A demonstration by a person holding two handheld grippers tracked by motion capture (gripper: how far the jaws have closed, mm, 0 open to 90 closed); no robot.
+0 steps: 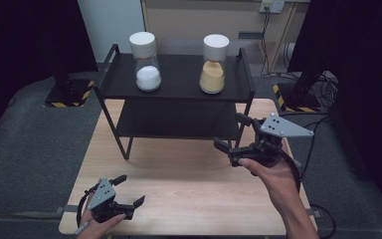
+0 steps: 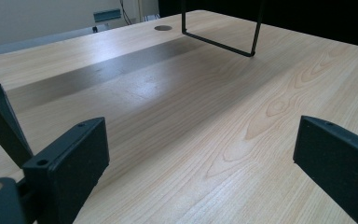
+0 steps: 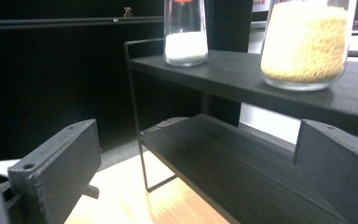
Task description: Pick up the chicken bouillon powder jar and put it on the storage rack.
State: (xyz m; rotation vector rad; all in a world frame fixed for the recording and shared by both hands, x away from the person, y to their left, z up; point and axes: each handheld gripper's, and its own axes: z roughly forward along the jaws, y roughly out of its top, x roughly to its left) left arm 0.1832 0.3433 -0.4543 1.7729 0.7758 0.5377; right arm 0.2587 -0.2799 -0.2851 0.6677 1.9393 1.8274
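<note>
Resting low at the near left corner of the table point(image 1: 179, 174), the left gripper point(image 1: 128, 190) sits in a hand point(image 1: 97, 224) whose forearm comes in from the bottom edge of the high view. Its fingers point(image 2: 70, 161) stand wide apart with nothing between them; the left gripper view looks along bare wood toward a thin black leg of the rack point(image 2: 219, 39) farther off.

Behind the middle of the table stands the rack point(image 1: 176, 99), a black two-level wire frame with a solid top shelf and a lower shelf beneath it. On the left part of the top shelf stands the white jar point(image 1: 145, 62), upright, clear glass with a white lid and white powder in its lower part. On the right part of the same shelf, well apart from it, stands the yellow jar point(image 1: 214, 64), also upright and white-lidded, holding yellow-tan grains.

At the right, the right gripper point(image 1: 233, 130) is held up off the table by the other hand point(image 1: 273, 172), just in front of the rack's right end and below the yellow jar. Its fingers point(image 3: 58, 168) are spread wide and grip nothing. The right gripper view looks at the rack from that end: the yellow jar point(image 3: 307, 44) is close, at upper right on the top shelf, the white jar point(image 3: 185, 32) farther along it, and the lower shelf point(image 3: 233, 158) runs between the two fingers without touching either.
</note>
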